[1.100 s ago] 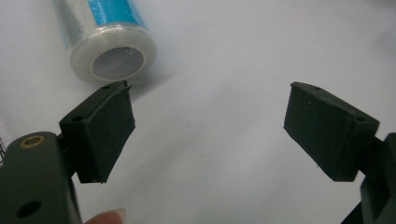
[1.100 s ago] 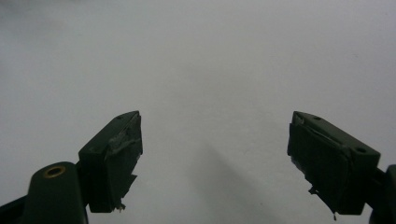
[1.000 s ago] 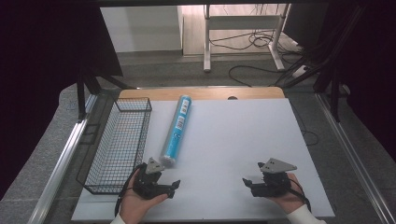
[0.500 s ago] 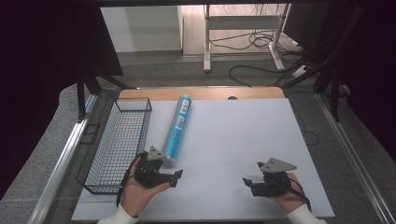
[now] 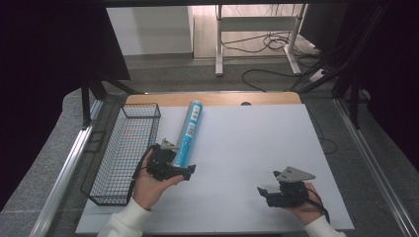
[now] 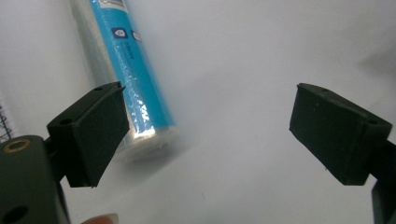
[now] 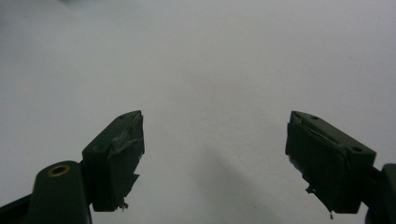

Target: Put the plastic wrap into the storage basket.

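Note:
A blue tube [image 5: 189, 129] with a white label lies on the white table top [image 5: 247, 138], running away from me next to the basket. My left gripper [image 5: 185, 170] is held just at the tube's near end. In the left gripper view the tube [image 6: 126, 70] lies up and to the left, its near end behind the left jaw, while the left gripper [image 6: 210, 107] has just been opening its jaws, with only bare table between them. My right gripper [image 5: 264, 190] rests low at the front right. In its own view the right gripper [image 7: 215, 121] is open over bare table.
A black wire basket [image 5: 141, 105] stands along the table's left edge, close to the left hand. A wooden strip [image 5: 212, 98] borders the far edge. Beyond the table, a desk frame [image 5: 217, 44] and cables [image 5: 269, 74] are on the floor.
The left hand has risen and moved forward toward the tube's near end. The right hand has stayed in place.

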`<state>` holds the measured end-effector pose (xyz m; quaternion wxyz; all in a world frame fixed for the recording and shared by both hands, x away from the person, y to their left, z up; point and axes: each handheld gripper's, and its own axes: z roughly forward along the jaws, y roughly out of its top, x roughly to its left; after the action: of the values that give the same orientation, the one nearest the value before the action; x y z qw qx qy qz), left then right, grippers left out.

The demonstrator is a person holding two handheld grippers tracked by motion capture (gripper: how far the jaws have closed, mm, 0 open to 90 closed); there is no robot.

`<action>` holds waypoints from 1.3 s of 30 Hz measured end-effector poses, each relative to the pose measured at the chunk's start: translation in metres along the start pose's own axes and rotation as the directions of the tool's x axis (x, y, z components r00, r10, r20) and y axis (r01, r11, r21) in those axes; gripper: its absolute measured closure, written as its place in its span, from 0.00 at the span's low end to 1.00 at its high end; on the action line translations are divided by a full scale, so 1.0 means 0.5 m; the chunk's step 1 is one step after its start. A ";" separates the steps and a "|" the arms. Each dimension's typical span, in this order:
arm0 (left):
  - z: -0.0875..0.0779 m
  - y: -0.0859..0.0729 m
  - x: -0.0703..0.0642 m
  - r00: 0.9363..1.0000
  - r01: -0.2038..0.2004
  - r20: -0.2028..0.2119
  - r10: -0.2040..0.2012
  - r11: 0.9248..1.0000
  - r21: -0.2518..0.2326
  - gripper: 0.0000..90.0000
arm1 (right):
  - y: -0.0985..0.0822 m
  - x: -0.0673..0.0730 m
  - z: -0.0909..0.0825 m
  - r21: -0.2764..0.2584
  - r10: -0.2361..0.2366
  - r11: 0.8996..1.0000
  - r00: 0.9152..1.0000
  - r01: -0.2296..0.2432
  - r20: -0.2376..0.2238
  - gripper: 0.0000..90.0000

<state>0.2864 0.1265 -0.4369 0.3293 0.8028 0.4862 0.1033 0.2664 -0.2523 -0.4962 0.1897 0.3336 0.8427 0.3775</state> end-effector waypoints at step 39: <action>0.185 0.190 0.153 0.991 0.100 -0.100 -0.088 0.988 0.121 0.15 | -0.004 -0.001 0.007 0.014 -0.003 1.000 1.000 0.003 0.010 0.22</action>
<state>0.4379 0.1225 -0.4597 0.2595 0.7924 0.5439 0.0946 0.2678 -0.2521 -0.4999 0.1921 0.3352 0.8450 0.3697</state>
